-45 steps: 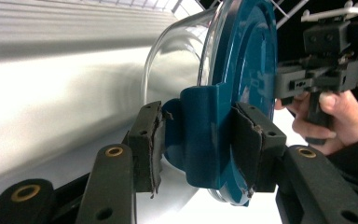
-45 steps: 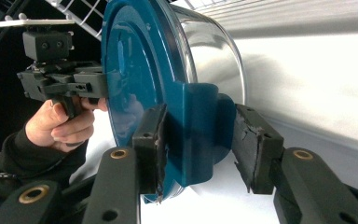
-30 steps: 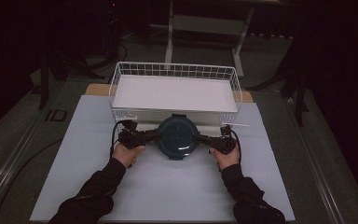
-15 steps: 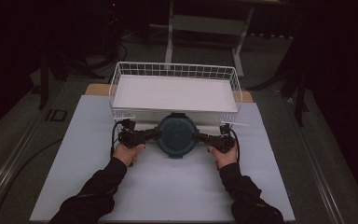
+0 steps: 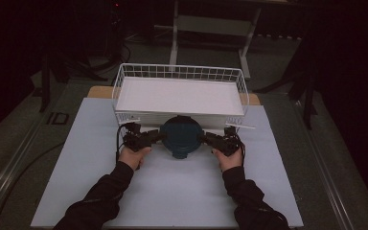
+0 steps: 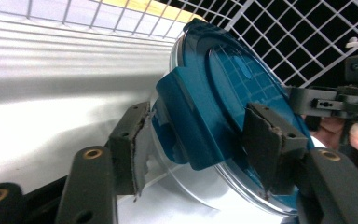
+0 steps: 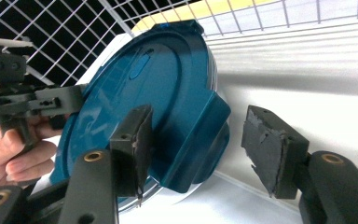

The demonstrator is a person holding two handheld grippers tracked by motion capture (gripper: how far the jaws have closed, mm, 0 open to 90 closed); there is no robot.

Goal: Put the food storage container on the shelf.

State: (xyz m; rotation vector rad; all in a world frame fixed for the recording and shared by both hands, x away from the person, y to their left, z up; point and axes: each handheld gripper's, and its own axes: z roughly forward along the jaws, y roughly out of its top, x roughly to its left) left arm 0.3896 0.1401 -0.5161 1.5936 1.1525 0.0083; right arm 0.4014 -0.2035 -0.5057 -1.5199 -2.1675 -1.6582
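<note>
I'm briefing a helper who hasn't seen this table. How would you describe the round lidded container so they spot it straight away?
Start at the white wire basket at the far side of the white mat. Just in front of its near wall, midway between the left gripper and right gripper, sits the round container. It is the one dark teal thing there, a clear tub under a teal lid with side latches.
</note>
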